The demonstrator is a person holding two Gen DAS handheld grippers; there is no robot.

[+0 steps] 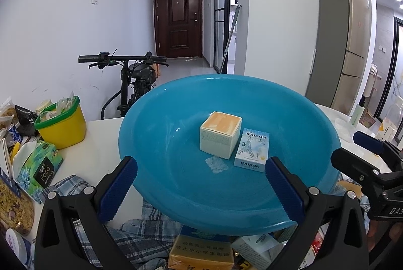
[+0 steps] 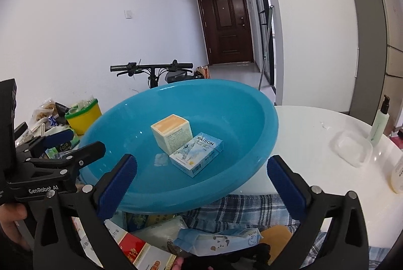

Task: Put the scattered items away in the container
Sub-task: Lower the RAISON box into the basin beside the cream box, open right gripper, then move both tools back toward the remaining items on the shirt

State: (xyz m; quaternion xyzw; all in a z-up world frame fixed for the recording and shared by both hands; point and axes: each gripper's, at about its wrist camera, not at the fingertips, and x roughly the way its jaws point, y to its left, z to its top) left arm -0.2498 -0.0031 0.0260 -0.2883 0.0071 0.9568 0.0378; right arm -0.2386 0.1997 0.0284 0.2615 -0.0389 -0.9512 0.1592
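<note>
Basin (image 1: 156, 134), round, bright blue plastic, on white table (image 1: 100, 144), filling the middle of both views. Inside it 2 boxes: cream cube box (image 1: 220, 137) with an orange top, roughly at the basin's centre, and touching it at about 4 o'clock a pale blue RAISON pack (image 1: 252, 150) lying face up. Just beside these at 7 o'clock, a whitish patch on the basin floor, too faint to identify. Left gripper (image 1: 201, 187) hanging over the near rim at 6 o'clock, blue pads (image 1: 118, 189) spread wide, nothing between them but the rim below. Right gripper (image 2: 201, 187) likewise spread to full width at 6 o'clock in its own view, empty, pads (image 2: 286, 184) clear of both boxes. Each tool visible to the other: right one at 3 o'clock in the left view, left one at 9 o'clock in the right view, marked GenRobot AI, with part of a hand behind it. Under the near rim, at 6 o'clock, a blue checked cloth (image 2: 252, 207) and loose packets: a yellow box with Chinese print (image 1: 199, 252), a red-and-white carton (image 2: 136, 248), a light blue pouch (image 2: 216, 242). At 9 o'clock from the basin, a yellow tub with green rim (image 1: 63, 126) stuffed with sachets, and a green tissue pack (image 1: 37, 169). At 3 o'clock on the table, a clear plastic tray (image 2: 351, 147) and a pale green pump bottle (image 2: 379, 124).
</note>
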